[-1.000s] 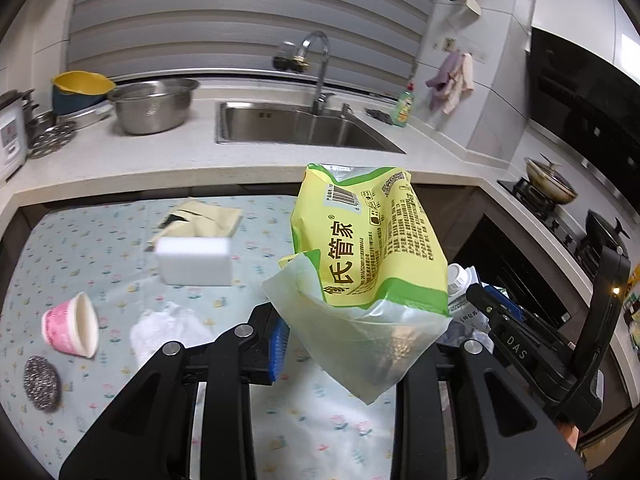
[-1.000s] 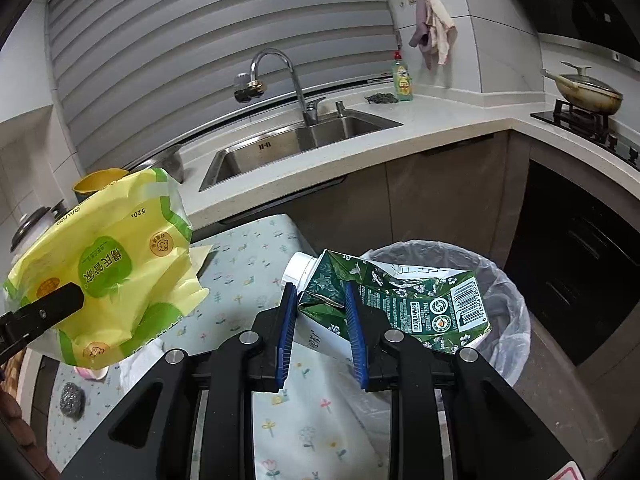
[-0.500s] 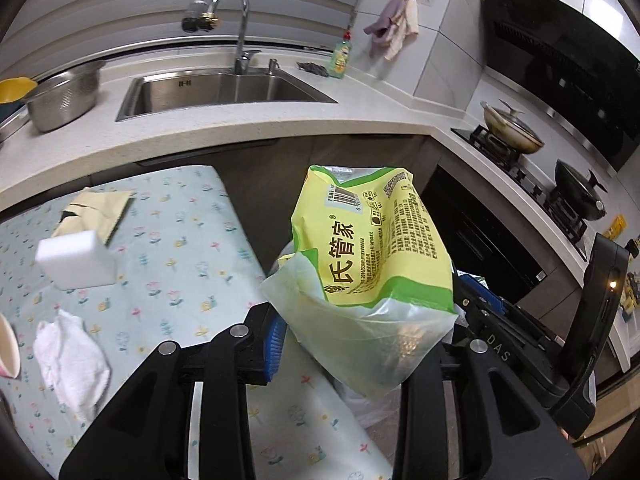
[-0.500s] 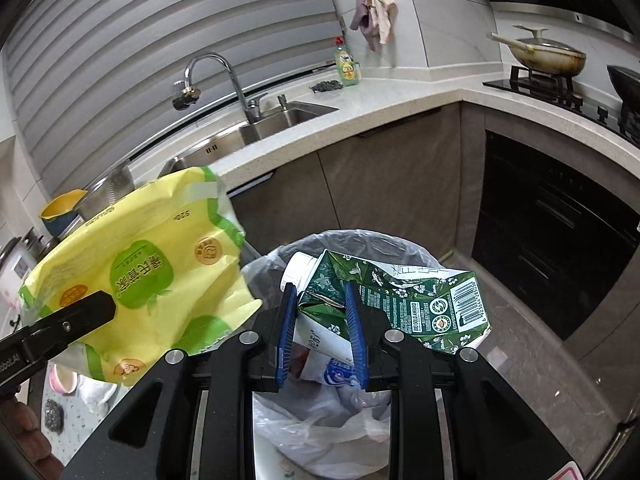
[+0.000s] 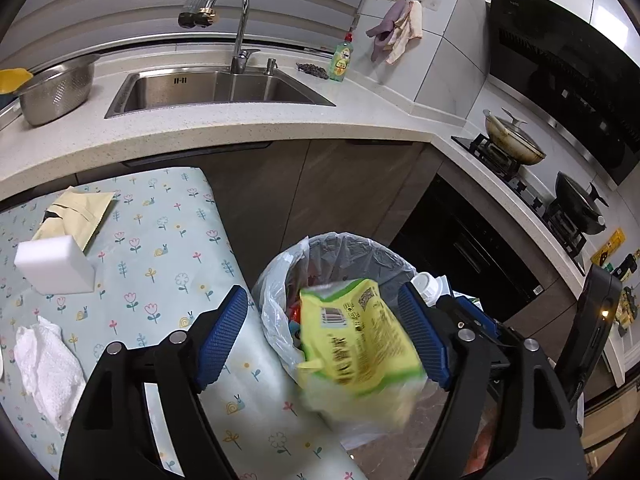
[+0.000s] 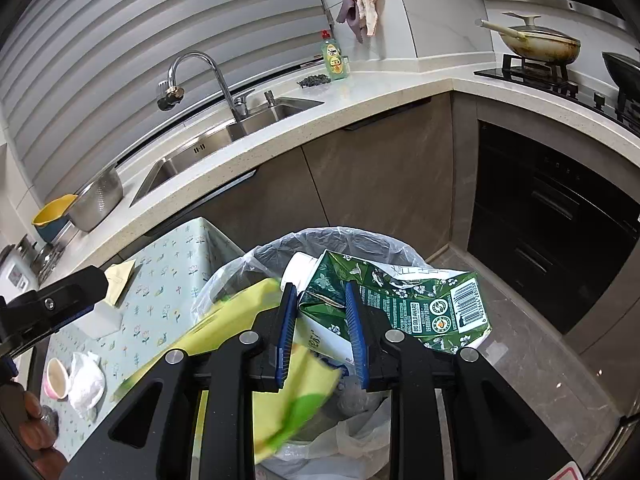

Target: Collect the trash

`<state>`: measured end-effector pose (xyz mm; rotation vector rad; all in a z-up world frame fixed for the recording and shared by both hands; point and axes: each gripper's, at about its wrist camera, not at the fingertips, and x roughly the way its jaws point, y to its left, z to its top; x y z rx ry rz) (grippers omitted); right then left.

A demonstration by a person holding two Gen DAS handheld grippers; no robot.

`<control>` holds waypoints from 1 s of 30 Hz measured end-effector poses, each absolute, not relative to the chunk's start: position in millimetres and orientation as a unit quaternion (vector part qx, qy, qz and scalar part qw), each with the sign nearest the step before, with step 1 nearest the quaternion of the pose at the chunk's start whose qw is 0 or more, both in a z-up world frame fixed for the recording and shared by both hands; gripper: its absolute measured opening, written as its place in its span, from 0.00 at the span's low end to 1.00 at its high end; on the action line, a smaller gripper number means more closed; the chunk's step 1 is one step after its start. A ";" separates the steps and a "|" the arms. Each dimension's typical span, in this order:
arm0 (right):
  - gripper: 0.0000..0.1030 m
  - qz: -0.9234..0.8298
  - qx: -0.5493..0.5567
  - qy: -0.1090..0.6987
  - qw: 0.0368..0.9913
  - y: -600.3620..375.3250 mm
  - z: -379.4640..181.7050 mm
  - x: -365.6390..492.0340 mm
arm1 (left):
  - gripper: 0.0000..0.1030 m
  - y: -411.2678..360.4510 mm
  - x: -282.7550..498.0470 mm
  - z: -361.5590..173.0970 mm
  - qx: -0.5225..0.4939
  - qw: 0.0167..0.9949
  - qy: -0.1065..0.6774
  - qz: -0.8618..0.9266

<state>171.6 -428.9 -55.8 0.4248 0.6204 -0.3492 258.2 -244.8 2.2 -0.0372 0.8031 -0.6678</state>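
My left gripper (image 5: 324, 336) is open above the trash bin (image 5: 276, 280), which is lined with a clear bag. The yellow-green snack bag (image 5: 360, 344) is loose and blurred between the jaws, dropping into the bin; it also shows in the right wrist view (image 6: 292, 396). My right gripper (image 6: 322, 332) is shut on a crushed green milk carton (image 6: 404, 304) with a white cap, held over the bin (image 6: 360, 240). The left gripper's finger (image 6: 60, 300) shows at the left edge of the right wrist view.
The floral-cloth table (image 5: 160, 240) left of the bin carries a white sponge block (image 5: 56, 268), a crumpled tissue (image 5: 48, 368), a beige paper pouch (image 5: 76, 216) and a pink cup (image 6: 56, 378). Behind are the counter, sink (image 5: 216, 88) and stove (image 5: 516, 152).
My left gripper has opened and let go of the yellow-green bag, which is falling into the bin. Both grippers have moved right, over the bin. The right gripper still holds the carton.
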 end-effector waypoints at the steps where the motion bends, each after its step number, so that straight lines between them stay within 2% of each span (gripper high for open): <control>1: 0.23 -0.168 0.205 0.302 0.916 -427.7 -56.0 173.0 | 0.72 -244.0 258.5 2.6 -0.017 0.867 0.382 -0.318; 9: 0.25 -0.159 0.200 0.300 0.919 -420.6 -52.1 179.6 | 0.72 -228.4 262.0 5.2 -0.022 0.878 0.376 -0.297; 11: 0.31 -0.157 0.201 0.299 0.920 -418.0 -50.6 180.7 | 0.72 -222.3 263.3 4.9 -0.023 0.880 0.376 -0.290; 27: 0.49 -0.113 0.172 0.287 0.936 -346.4 -20.1 190.5 | 0.75 -140.9 259.7 16.7 -0.036 0.912 0.350 -0.212; 29: 0.50 -0.098 0.166 0.288 0.938 -329.6 -16.8 193.6 | 0.85 -124.1 258.3 18.6 -0.040 0.917 0.345 -0.195; 30: 0.50 -0.092 0.163 0.289 0.939 -321.4 -15.4 195.0 | 0.86 -112.6 257.1 19.6 -0.045 0.922 0.340 -0.183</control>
